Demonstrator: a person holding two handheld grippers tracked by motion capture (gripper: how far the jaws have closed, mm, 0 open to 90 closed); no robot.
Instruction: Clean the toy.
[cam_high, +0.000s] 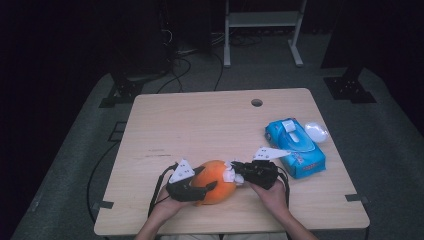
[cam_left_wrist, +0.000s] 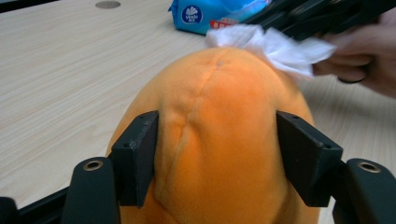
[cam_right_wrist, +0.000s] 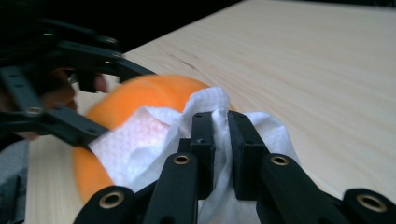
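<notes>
Your left gripper (cam_high: 209, 189) comes in from the left at the near edge of the light wooden table (cam_high: 200, 125), its jaws half open around the round orange plush ball (cam_high: 216, 180). In the left gripper view the ball (cam_left_wrist: 219, 140) fills the gap and both pads sit against its sides, so it's gripped, seam running up the middle.

Your right gripper (cam_high: 239, 176) comes in from the right, just beside the ball. Its jaws are pinched almost fully together on a crumpled white paper wipe (cam_high: 230, 174). The right gripper view has the wipe (cam_right_wrist: 154, 140) bunched between the two black pads and spread against the ball's (cam_right_wrist: 140, 93) surface; your left gripper (cam_right_wrist: 88, 133) is blurred off to the left there. In the left gripper view the wipe (cam_left_wrist: 275, 44) lies on the far top of the ball, touching it, with your right hand (cam_left_wrist: 364, 60) behind it.

The ball rests on the table close to the near edge, between your two hands.

A blue soft pack of wipes (cam_high: 295, 146) lies to the right, near the right gripper but apart from the ball, with a clear plastic lid-like piece (cam_high: 316, 132) just beside its far corner.
</notes>
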